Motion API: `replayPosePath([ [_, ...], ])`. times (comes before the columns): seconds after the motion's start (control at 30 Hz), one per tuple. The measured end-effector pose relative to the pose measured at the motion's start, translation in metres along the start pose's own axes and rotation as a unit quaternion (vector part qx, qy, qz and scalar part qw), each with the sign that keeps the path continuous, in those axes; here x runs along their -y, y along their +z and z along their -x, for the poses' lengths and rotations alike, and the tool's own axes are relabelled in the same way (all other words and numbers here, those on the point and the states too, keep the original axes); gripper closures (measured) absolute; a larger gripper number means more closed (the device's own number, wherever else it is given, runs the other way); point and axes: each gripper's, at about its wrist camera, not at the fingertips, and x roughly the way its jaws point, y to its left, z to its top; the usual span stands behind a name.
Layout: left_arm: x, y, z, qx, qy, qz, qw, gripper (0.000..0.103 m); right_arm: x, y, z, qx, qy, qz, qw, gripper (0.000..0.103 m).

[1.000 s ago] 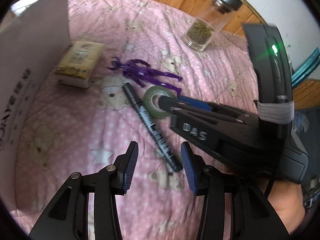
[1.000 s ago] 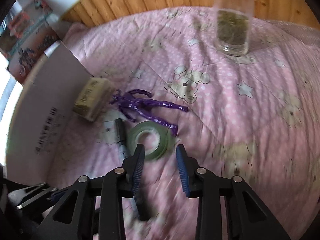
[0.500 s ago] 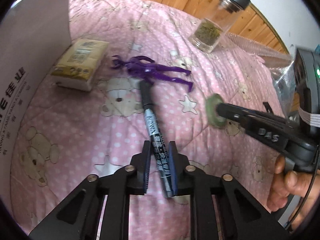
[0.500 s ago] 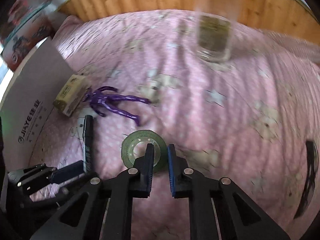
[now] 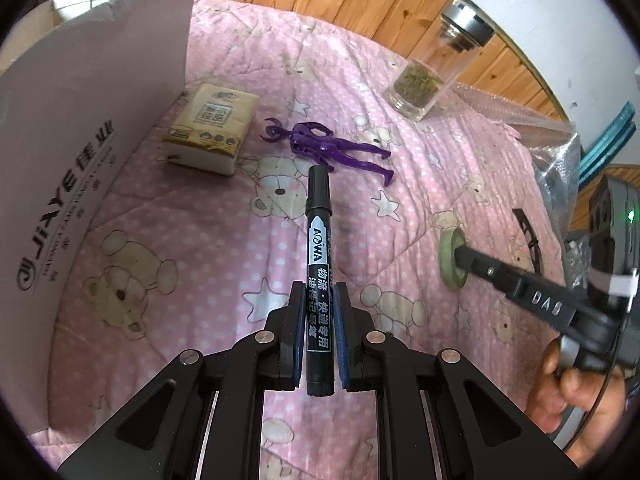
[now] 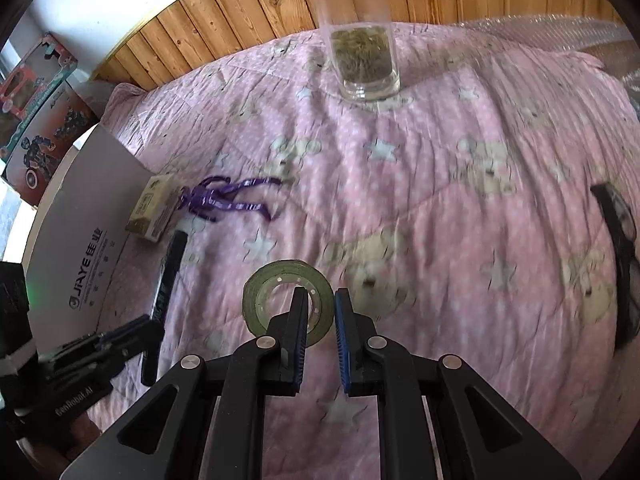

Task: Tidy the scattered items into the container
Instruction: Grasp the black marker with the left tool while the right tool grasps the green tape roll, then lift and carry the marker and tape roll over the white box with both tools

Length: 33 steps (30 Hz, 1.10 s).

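Blurring spoils much of the right wrist view: the pink blanket [image 6: 440, 184], the purple toy figure [image 6: 224, 200] and the black marker [image 6: 168, 276] at 9 o'clock are all smeared. The glass jar [image 6: 364, 48] at 12 o'clock is cut off at its lid by the top edge. At 3 o'clock lies a dark thing [image 6: 620, 248] which I cannot identify. The white cardboard box [image 5: 92, 152], the container, shows only one wall at 9 o'clock in the left wrist view, and its inside is hidden. The person's hand [image 5: 576, 396] at 4 o'clock is partly cut by the lens rim.

The left gripper [image 5: 319, 320] has its jaws pressed on the marker [image 5: 319, 264], pinching it at the lower half of the barrel. The cap end points to 12 o'clock, toward the toy figure [image 5: 332, 148]. The tissue pack [image 5: 212, 128] lies at 11 o'clock, just beside the box wall.

The right gripper [image 6: 322, 312] pinches the rim of the green tape roll [image 6: 272, 280]: one finger is inside the ring, the other outside. In the left wrist view the same roll [image 5: 452, 258] hangs on the finger tips at 3 o'clock, seen edge-on, and whether it touches the blanket I cannot tell.

The jar [image 5: 432, 68] stands upright at 1 o'clock, well apart from the other things.
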Motion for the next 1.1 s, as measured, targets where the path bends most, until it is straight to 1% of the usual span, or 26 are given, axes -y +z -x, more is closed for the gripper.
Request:
replayPosePath([
  [0.5, -0.004, -0.021, 0.036, 0.008, -0.021, -0.008, 0.9997, 0.089, -0.020, -0.051, 0.021, 0.003, 0.014, -0.024, 1.000, 0.089],
  [0.9, -0.011, -0.030, 0.073, 0.026, -0.042, -0.016, 0.9987, 0.090, -0.038, -0.074, 0.041, 0.011, 0.018, -0.041, 0.999, 0.089],
  [1.1, -0.022, -0.035, 0.094, 0.037, -0.050, -0.012, 0.9980, 0.090, -0.057, -0.079, 0.051, 0.014, 0.020, -0.035, 0.999, 0.089],
])
